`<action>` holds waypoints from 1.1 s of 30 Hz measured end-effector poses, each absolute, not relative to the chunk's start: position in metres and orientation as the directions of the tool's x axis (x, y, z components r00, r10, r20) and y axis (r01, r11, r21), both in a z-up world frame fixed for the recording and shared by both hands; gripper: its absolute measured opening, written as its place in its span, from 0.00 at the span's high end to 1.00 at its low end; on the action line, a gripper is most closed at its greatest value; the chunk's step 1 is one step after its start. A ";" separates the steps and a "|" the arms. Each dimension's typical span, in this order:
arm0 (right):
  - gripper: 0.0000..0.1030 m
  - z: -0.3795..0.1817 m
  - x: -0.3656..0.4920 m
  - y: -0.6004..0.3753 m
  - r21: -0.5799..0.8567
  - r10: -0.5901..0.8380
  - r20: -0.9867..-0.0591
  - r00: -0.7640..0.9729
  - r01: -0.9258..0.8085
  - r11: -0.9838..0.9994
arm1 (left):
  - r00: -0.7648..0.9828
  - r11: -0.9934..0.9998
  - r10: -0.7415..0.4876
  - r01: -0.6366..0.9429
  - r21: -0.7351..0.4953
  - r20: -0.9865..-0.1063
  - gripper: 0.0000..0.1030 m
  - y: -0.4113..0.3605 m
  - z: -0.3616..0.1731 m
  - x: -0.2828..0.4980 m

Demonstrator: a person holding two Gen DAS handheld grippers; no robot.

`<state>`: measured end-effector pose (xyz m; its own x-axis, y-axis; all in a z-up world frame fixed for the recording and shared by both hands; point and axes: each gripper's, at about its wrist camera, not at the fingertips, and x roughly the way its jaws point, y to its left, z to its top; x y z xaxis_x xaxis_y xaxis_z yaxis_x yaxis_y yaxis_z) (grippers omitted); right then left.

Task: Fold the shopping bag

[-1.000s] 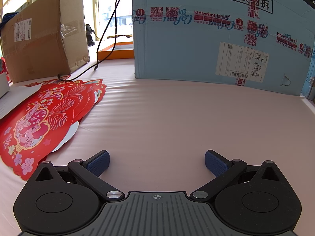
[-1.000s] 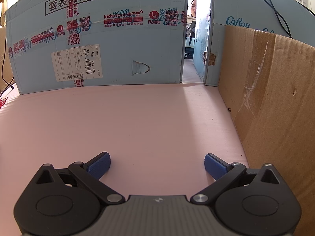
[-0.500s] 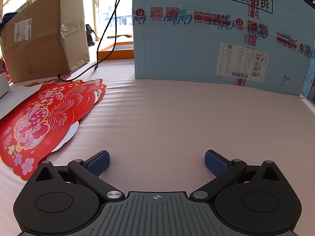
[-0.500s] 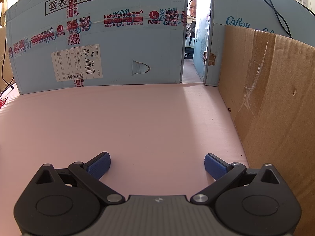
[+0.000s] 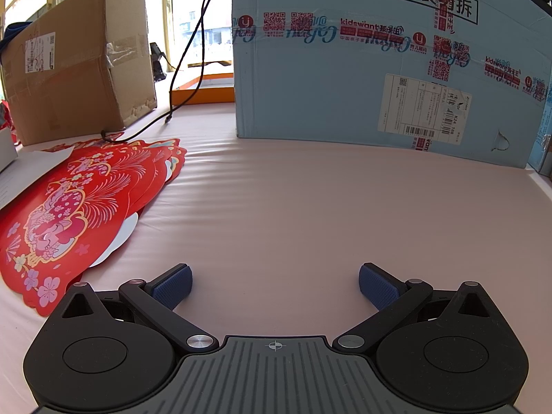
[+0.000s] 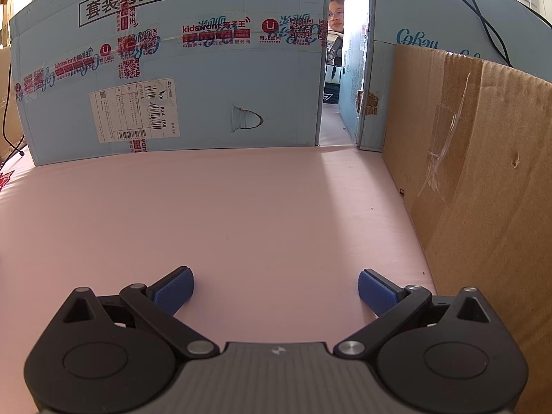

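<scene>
Left wrist view: the left gripper (image 5: 275, 284) is low over the pink table cover (image 5: 310, 207), jaws wide apart w/ nothing between the blue pads (image 5: 172, 288). A stack of red paper cutouts (image 5: 72, 207) lies flat at the left, near the gripper but not touching it. Behind them stands a brown carton (image 5: 79, 69), and a black cable (image 5: 186, 51) comes down beside it. A light blue box (image 5: 362, 69) w/ a shipping label stands at the back.

Right wrist view: the right gripper (image 6: 276, 288) is also low over the cover (image 6: 224, 214), jaws wide apart, holding nothing. The blue box (image 6: 193, 79) is in front, a brown cardboard wall (image 6: 483, 172) close at the right. The shopping bag can't be seen in either view.
</scene>
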<state>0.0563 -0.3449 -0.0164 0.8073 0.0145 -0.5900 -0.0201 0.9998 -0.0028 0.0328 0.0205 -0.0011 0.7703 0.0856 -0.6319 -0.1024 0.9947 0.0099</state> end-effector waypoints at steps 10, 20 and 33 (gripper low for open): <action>0.00 -0.016 0.056 -0.349 -0.003 0.014 -0.590 0.807 -0.020 1.000 | 0.770 0.995 0.086 -0.102 0.010 -0.632 0.00 0.020 -0.001 0.033; 0.00 -0.015 0.055 -0.350 -0.003 0.014 -0.590 0.807 -0.020 1.000 | 0.770 0.995 0.086 -0.102 0.010 -0.632 0.00 0.020 -0.001 0.033; 0.00 -0.015 0.055 -0.350 -0.003 0.014 -0.590 0.807 -0.020 1.000 | 0.771 0.995 0.087 -0.103 0.011 -0.632 0.00 0.019 -0.001 0.034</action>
